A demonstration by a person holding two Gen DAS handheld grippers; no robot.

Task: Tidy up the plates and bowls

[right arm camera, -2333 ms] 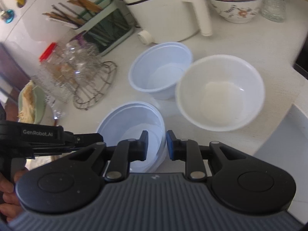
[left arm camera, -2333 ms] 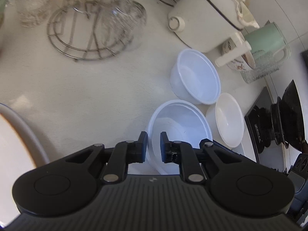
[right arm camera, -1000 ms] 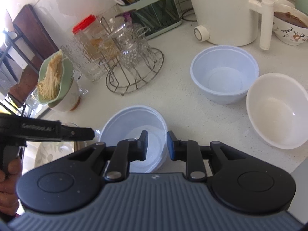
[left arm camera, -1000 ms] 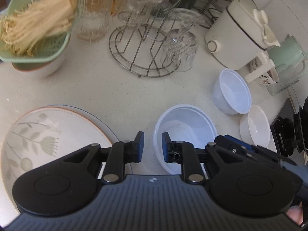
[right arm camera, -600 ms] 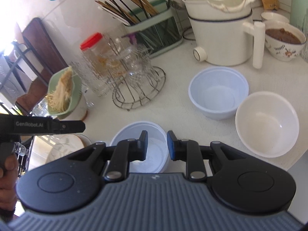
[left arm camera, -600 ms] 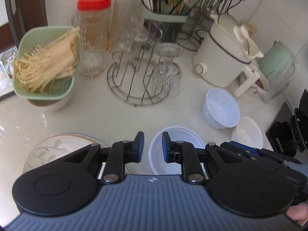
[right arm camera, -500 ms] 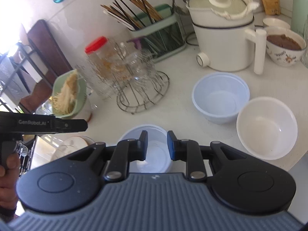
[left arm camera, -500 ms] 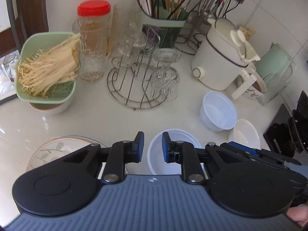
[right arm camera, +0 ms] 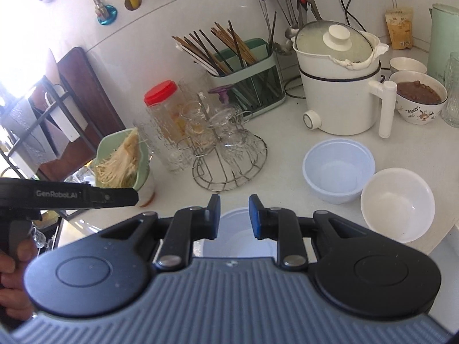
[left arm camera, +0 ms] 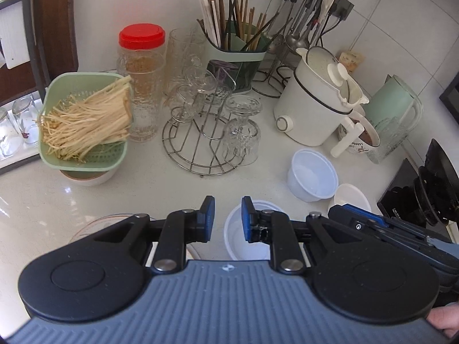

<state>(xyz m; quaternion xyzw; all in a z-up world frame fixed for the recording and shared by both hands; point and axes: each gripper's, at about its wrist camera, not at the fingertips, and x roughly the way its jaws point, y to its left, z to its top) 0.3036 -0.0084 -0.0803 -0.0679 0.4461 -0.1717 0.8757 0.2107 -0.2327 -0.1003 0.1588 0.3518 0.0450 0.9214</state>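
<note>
Floral plate (left arm camera: 94, 225) only left-side

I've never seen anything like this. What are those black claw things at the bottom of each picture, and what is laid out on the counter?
There is no robot here. A person holds a pair of hand-operated tongs in each hand, and a wide-angle camera on each looks forward along its two fingers. One picture comes from the left tongs, the other from the right tongs. Both are open and hold nothing.

On the white counter sit three empty bowls: a stacked bowl just under the tongs, a pale blue bowl and a white bowl. A patterned plate peeks out at the left. Behind stand a wire glass rack, a cooking pot and chopsticks.
</note>
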